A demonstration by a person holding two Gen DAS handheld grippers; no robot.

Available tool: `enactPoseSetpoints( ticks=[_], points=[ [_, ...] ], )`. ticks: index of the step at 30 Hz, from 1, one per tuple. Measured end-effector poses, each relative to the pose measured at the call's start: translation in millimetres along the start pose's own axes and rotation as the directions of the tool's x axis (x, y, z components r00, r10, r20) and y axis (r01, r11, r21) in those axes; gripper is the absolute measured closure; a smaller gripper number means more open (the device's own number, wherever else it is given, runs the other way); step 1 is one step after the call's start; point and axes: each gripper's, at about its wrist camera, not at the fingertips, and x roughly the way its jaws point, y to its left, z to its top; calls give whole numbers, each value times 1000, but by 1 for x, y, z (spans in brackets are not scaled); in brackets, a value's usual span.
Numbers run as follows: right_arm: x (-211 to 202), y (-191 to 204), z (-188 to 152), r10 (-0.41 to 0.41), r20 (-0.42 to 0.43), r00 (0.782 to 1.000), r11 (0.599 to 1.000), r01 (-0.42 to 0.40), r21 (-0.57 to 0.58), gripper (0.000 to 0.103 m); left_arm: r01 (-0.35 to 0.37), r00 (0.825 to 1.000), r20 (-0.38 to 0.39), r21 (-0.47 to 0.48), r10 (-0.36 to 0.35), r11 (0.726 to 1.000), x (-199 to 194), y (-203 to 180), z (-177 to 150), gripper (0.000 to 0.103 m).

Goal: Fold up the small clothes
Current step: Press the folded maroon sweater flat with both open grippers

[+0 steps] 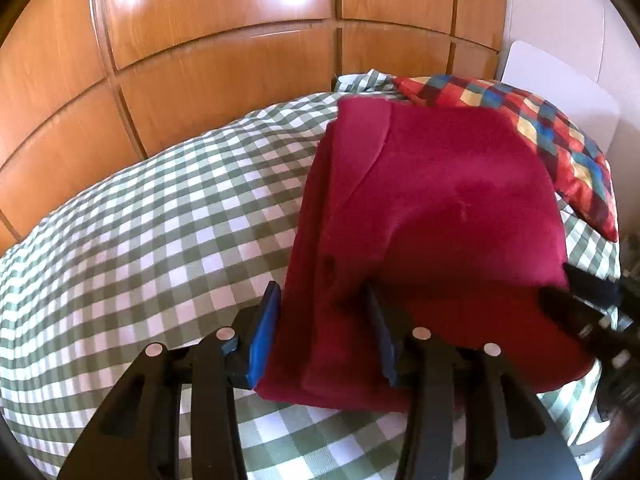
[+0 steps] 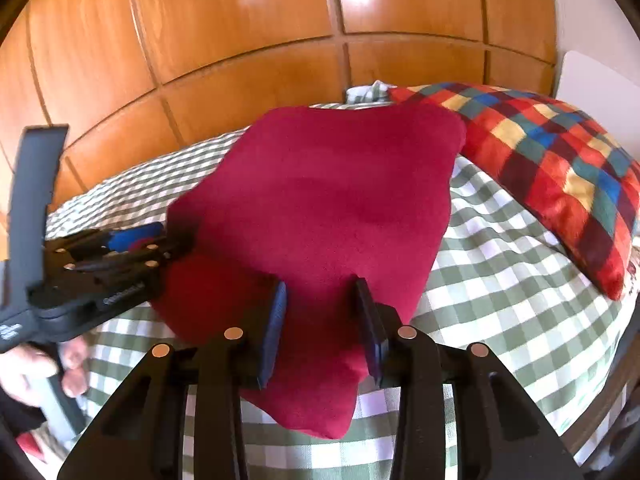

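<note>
Item 1, wooden panelled wardrobe (image 1: 224, 60): fills the background behind the bed, glossy, with bright reflections.

Item 2, green-and-white checked bedcover (image 1: 140, 232): spread across the bed, bearing everything below.

Item 3, left gripper (image 1: 320, 316): at the near left corner of the garment. Its 2 blue pads stand apart, with the garment's near left edge lying between them; whether the pads press the cloth cannot be told. In the right wrist view a hand (image 2: 36, 364) holds its handle at the lower left.

Item 4, red garment (image 2: 320, 208): soft, plush-looking cloth, lying folded in layers on the bedcover, centre of both views, its far right corner touching or just beside the cushion. A folded flap shows along its left side in the left wrist view.

Item 5, right gripper (image 2: 322, 312): at the near edge of the garment. The 2 pads stand apart with red cloth running between them; whether they pinch it cannot be told.

Item 6, multicoloured checked cushion (image 2: 560, 168): red, blue, yellow and green squares, resting at the right on the bedcover.

Item 7, white board (image 1: 560, 92): upright behind the cushion, far right.
</note>
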Motion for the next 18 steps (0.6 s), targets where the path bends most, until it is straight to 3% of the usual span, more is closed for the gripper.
enactPoseSetpoints(
  ticks=[4,7,9,10,11,15,18],
  points=[
    [-9,-12,18,50,-20,999,998,-49,42,68,1,1000,26,-8,-1,1000,-10,0,5,60],
    [-23,-23,33,75,24,997,991,-77,107,68,0,999,49,-22,1,1000,-17,3,7,56],
    [-28,-25,43,67,57,996,989,-74,127,59,11,998,55,-30,-9,999,-21,4,9,56],
    [-25,-26,50,48,69,996,989,-57,138,46,11,998,59,-30,-9,999,-21,4,10,55],
    [-20,-25,55,22,66,998,988,-32,151,42,8,998,59,-28,-7,1000,-20,3,12,54],
    [10,-19,68,3,29,1000,985,-8,172,42,10,999,50,-30,-9,999,-15,2,12,54],
    [51,-15,67,-42,-66,997,985,52,162,42,16,999,33,-37,-15,999,-9,4,11,52]
  ],
)
